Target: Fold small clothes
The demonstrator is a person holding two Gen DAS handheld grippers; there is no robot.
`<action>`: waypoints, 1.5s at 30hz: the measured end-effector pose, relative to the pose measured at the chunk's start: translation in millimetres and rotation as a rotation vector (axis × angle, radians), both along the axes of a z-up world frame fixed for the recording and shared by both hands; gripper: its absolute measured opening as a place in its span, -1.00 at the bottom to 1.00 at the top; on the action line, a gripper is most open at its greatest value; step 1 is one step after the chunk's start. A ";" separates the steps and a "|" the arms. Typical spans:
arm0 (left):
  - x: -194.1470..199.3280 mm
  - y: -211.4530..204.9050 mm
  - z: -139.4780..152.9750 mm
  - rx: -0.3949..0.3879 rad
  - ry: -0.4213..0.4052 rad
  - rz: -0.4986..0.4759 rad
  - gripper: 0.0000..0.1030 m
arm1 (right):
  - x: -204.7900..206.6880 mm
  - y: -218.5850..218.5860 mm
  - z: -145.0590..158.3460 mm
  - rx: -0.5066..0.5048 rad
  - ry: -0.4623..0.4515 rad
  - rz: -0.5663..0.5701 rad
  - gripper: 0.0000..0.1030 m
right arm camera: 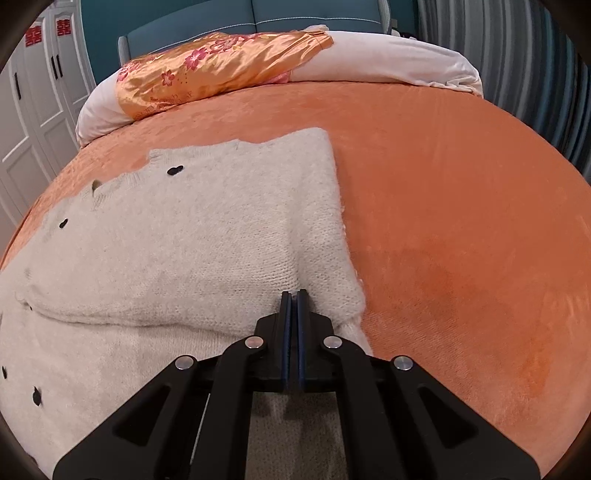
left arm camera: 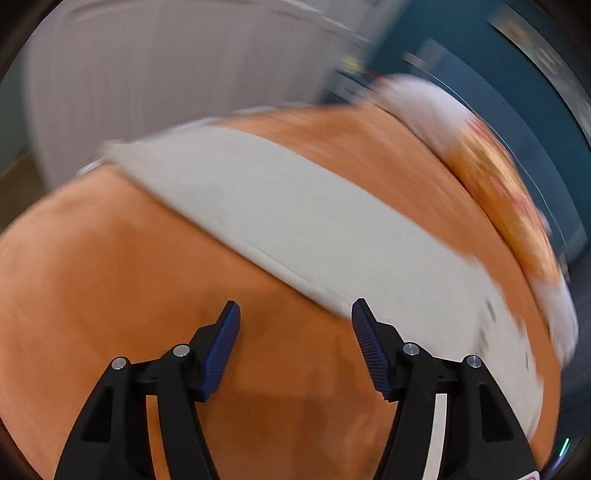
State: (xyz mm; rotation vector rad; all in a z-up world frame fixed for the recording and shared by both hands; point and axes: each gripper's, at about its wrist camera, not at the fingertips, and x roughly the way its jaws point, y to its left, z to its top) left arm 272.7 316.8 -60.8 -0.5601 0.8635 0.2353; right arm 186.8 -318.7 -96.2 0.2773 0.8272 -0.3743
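A cream knitted sweater [right arm camera: 192, 229] with small black dots lies on the orange bedspread [right arm camera: 461, 221], its upper part folded over. My right gripper [right arm camera: 294, 295] is shut, its tips pressed on the sweater's fold near its right edge; whether cloth is pinched I cannot tell. In the blurred left wrist view the sweater [left arm camera: 295, 229] runs as a pale band across the bedspread [left arm camera: 110, 277]. My left gripper [left arm camera: 295, 314] is open and empty, just short of the sweater's near edge.
A rolled white quilt [right arm camera: 388, 59] with an orange flowered satin cover [right arm camera: 214, 70] lies at the head of the bed. White wardrobe doors [right arm camera: 33, 110] stand at the left, a teal headboard [right arm camera: 258, 14] behind, striped curtains [right arm camera: 517, 66] at the right.
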 end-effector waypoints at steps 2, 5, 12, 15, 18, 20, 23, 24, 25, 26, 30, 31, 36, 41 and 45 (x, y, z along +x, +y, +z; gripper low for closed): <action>6.5 47.5 -1.2 -0.029 0.006 0.100 0.18 | 0.8 2.3 -0.5 -0.015 0.005 -0.001 -0.99; 17.1 106.5 -4.7 -0.081 0.010 0.235 0.18 | 3.5 6.4 -1.3 -0.046 0.017 -0.003 -0.99; 49.6 138.6 -19.5 -0.212 0.003 0.281 0.11 | 6.4 12.0 -3.0 -0.091 0.033 -0.006 -0.99; 62.0 132.2 -15.0 -0.206 0.014 0.225 -0.82 | 6.1 12.0 -3.2 -0.090 0.031 -0.006 -0.99; 63.4 123.2 6.1 -0.169 -0.035 0.187 -0.86 | 5.4 10.4 -3.9 -0.075 0.021 -0.006 -0.99; 61.7 102.6 38.7 -0.124 -0.104 0.120 -0.87 | 4.5 8.3 -4.3 -0.057 0.012 -0.006 -0.99; 66.0 37.5 95.8 -0.056 -0.211 -0.027 -0.87 | 2.9 5.2 -4.6 -0.035 -0.001 -0.006 -0.99; 66.1 7.5 116.0 -0.037 -0.256 -0.093 -0.87 | 2.0 3.7 -4.4 -0.027 -0.007 -0.006 -0.99; 65.9 -19.2 130.8 -0.020 -0.287 -0.152 -0.87 | 1.4 2.6 -4.4 -0.018 -0.012 -0.006 -0.99; 65.6 -49.4 145.0 -0.001 -0.318 -0.218 -0.87 | 0.5 1.1 -4.4 -0.006 -0.018 -0.006 -0.99; 54.2 -204.7 165.3 0.018 -0.375 -0.527 -0.87 | -2.7 -6.1 -4.7 0.049 -0.045 -0.005 -0.99; 51.4 -226.6 161.2 0.015 -0.365 -0.567 -0.86 | -3.4 -7.2 -4.7 0.059 -0.050 -0.005 -0.99; 19.6 -364.8 72.0 -0.027 -0.139 -0.756 -0.63 | -7.6 -13.9 -6.1 0.124 -0.082 -0.004 -0.99; -28.1 -386.6 -5.6 -0.166 0.017 -0.663 -0.36 | -10.5 -17.8 -7.7 0.169 -0.105 -0.002 -0.99; -37.5 -343.5 -0.9 -0.206 -0.011 -0.546 -0.12 | -12.4 -20.5 -6.5 0.197 -0.116 0.000 -0.98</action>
